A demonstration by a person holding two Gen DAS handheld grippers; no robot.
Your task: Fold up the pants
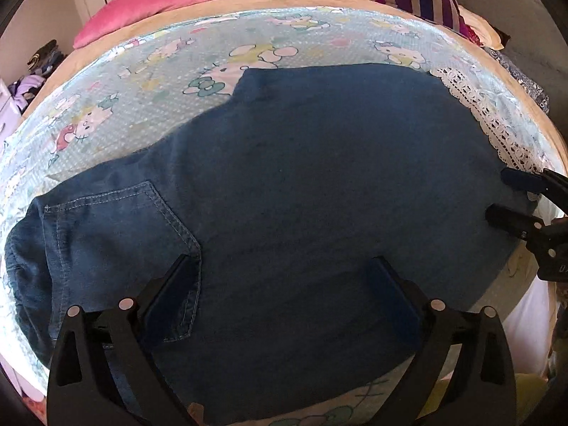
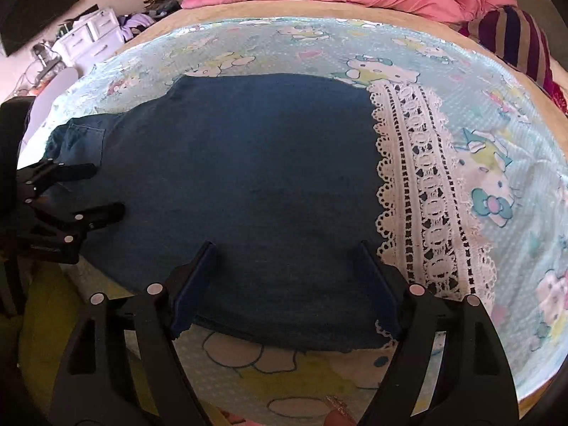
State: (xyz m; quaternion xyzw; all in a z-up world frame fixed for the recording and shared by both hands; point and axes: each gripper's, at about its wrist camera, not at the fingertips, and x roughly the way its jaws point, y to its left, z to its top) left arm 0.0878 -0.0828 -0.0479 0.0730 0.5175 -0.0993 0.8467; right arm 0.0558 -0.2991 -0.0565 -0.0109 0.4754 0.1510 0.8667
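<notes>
Evidently both are spread wide and hold nothing: the left claw hovers over the seat end by the stitched back pocket, the right claw over the hem end beside the white lace trim. Pinching only the top layer could drag the fold askew. Dark blue denim pants lie flat, seemingly folded lengthwise, on the cartoon-print bed sheet
</notes>
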